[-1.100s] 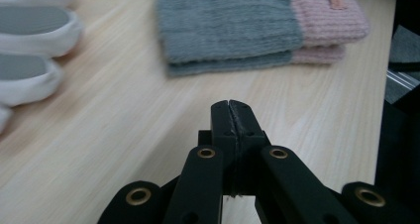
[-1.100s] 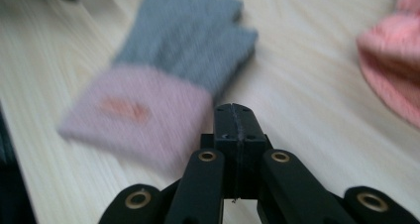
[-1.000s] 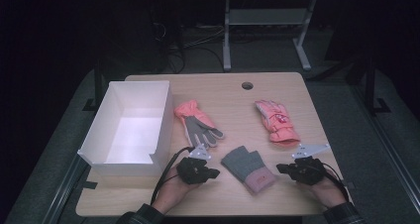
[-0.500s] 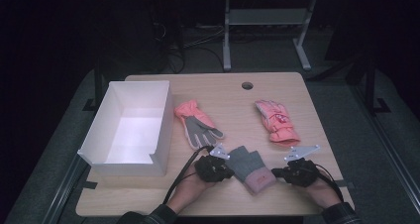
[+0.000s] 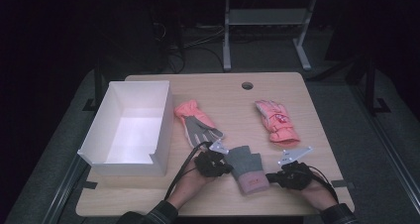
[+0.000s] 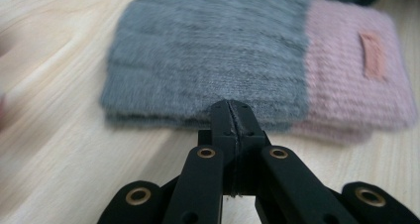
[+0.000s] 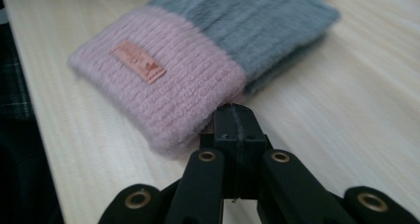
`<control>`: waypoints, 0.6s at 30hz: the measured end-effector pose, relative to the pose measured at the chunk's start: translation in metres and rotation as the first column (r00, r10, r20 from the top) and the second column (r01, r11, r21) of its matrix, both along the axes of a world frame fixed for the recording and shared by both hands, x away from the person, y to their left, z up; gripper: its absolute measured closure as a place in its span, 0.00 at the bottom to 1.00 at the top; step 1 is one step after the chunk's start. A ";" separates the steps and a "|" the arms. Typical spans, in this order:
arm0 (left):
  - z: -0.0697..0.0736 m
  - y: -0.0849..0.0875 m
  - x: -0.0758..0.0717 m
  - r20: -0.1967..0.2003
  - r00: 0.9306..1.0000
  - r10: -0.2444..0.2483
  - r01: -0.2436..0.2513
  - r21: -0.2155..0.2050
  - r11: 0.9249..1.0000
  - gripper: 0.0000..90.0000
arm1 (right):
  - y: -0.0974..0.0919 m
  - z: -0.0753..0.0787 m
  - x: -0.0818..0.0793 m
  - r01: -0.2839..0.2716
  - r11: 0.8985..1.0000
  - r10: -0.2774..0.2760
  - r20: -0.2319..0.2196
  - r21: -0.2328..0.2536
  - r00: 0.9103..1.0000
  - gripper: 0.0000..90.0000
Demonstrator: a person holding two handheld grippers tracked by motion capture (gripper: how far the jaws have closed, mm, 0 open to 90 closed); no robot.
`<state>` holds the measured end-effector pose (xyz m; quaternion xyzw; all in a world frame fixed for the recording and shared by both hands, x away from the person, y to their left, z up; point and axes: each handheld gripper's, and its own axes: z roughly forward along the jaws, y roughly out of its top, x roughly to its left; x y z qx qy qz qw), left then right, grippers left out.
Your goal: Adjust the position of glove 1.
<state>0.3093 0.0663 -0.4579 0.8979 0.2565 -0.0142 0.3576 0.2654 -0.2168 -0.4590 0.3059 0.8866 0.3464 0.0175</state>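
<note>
The grey mitten (image 5: 246,166) lies near the table's (image 5: 233,92) front edge, between both grippers. The left gripper (image 6: 230,110) is pressed closed at its grey edge; the right gripper (image 7: 235,116), also closed, seems to touch the pink cuff. Three gloves: two pink ones (image 5: 197,124) (image 5: 276,122) beyond, beside one white box (image 5: 130,130).

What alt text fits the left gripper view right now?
The left gripper, its black jaws pressed shut, meets the near edge of a fuzzy grey glove with a pink ribbed cuff, lying flat on the pale wooden table.
</note>
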 end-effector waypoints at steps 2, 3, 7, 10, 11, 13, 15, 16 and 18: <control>0.001 0.003 0.002 -0.001 1.000 -0.004 0.004 0.006 1.000 1.00 | 0.005 0.000 -0.002 -0.030 1.000 0.030 0.001 0.002 1.000 1.00; 0.001 0.004 0.003 0.000 1.000 -0.001 0.001 0.002 1.000 1.00 | 0.008 0.000 -0.004 -0.040 0.999 0.040 -0.002 0.002 0.999 1.00; 0.002 0.008 0.007 -0.002 1.000 0.007 -0.007 0.001 1.000 1.00 | 0.019 -0.001 -0.007 -0.093 0.996 0.093 0.004 0.009 0.996 1.00; 0.001 0.009 0.010 -0.004 1.000 0.015 -0.015 -0.005 1.000 1.00 | 0.027 -0.001 -0.010 -0.125 0.992 0.125 -0.006 0.028 0.992 1.00; 0.001 0.010 0.011 -0.007 1.000 0.020 -0.020 -0.010 1.000 1.00 | 0.029 -0.001 -0.011 -0.128 0.991 0.128 -0.009 0.026 0.992 1.00; 0.001 0.010 0.013 -0.008 1.000 0.026 -0.026 -0.012 1.000 1.00 | 0.035 -0.002 -0.012 -0.139 0.990 0.140 -0.011 0.029 0.990 1.00; 0.002 0.011 0.015 -0.005 1.000 0.025 -0.025 -0.007 1.000 1.00 | 0.041 -0.003 -0.012 -0.156 0.987 0.156 -0.009 0.030 0.988 1.00; 0.002 0.011 0.015 -0.004 1.000 0.029 -0.029 -0.013 0.999 1.00 | 0.046 -0.003 -0.013 -0.162 0.986 0.163 -0.007 0.029 0.987 1.00; 0.003 0.011 0.017 -0.002 1.000 0.026 -0.026 -0.013 1.000 1.00 | 0.052 -0.002 -0.014 -0.177 0.984 0.176 0.012 0.035 0.984 1.00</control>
